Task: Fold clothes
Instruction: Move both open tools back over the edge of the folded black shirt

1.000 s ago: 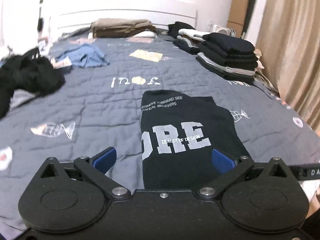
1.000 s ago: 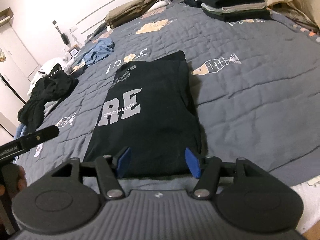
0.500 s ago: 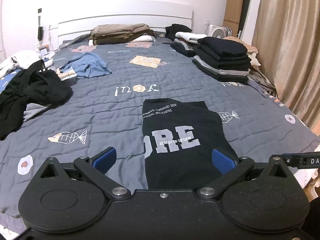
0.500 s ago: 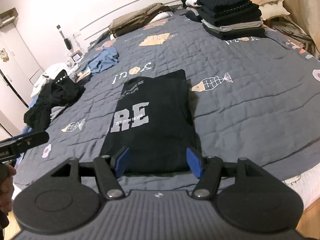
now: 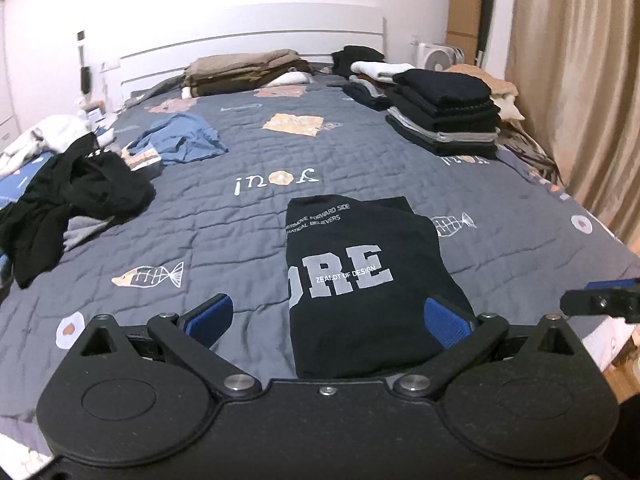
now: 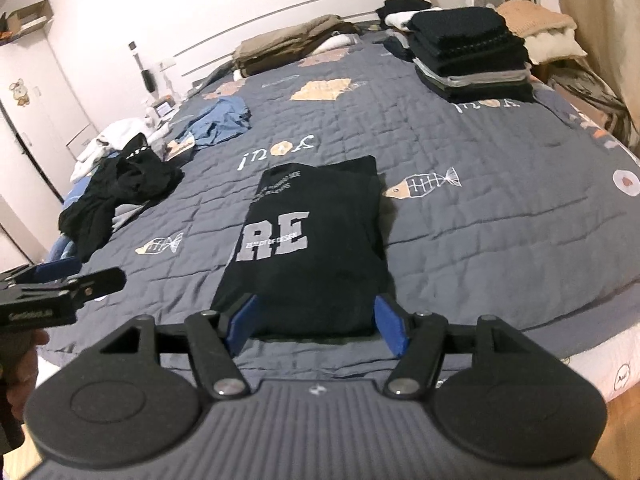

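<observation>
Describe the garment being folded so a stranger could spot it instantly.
Start at the grey quilted bedspread with its fish drawings. Near its front edge lies a black T-shirt folded into a long rectangle. Unlike the other dark clothes, it lies alone and shows big grey block letters "RE".

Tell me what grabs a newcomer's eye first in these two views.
The black printed shirt, folded into a long strip, lies on the grey quilt just beyond both open grippers, left gripper and right gripper. A neat stack of dark folded clothes sits far right; a crumpled black heap lies left.
</observation>
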Action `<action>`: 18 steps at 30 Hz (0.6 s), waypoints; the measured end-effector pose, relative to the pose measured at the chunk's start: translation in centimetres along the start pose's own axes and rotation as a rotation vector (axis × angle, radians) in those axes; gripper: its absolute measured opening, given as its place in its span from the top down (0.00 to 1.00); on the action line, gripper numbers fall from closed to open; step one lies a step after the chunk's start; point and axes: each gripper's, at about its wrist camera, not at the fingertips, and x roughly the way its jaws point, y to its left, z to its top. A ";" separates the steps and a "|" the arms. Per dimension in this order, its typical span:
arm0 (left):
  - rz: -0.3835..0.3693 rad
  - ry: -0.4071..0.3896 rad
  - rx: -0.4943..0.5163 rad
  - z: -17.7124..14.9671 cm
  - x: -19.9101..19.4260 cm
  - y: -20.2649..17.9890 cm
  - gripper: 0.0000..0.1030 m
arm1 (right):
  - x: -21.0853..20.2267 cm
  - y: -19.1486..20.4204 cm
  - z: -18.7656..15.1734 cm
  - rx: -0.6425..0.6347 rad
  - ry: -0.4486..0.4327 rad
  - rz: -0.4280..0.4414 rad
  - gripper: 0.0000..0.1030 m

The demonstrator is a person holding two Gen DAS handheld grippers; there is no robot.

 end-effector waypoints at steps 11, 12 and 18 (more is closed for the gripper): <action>0.014 -0.012 0.058 0.5 -1.8 -1.9 0.00 | -3.4 0.9 0.3 -0.052 -0.021 0.042 0.37; 0.016 -0.017 0.062 0.6 -2.0 -2.1 0.00 | -3.6 0.9 0.4 -0.051 -0.025 0.041 0.37; 0.011 -0.054 0.114 0.5 -2.4 -2.3 0.00 | -3.4 1.2 0.7 -0.048 -0.038 0.019 0.36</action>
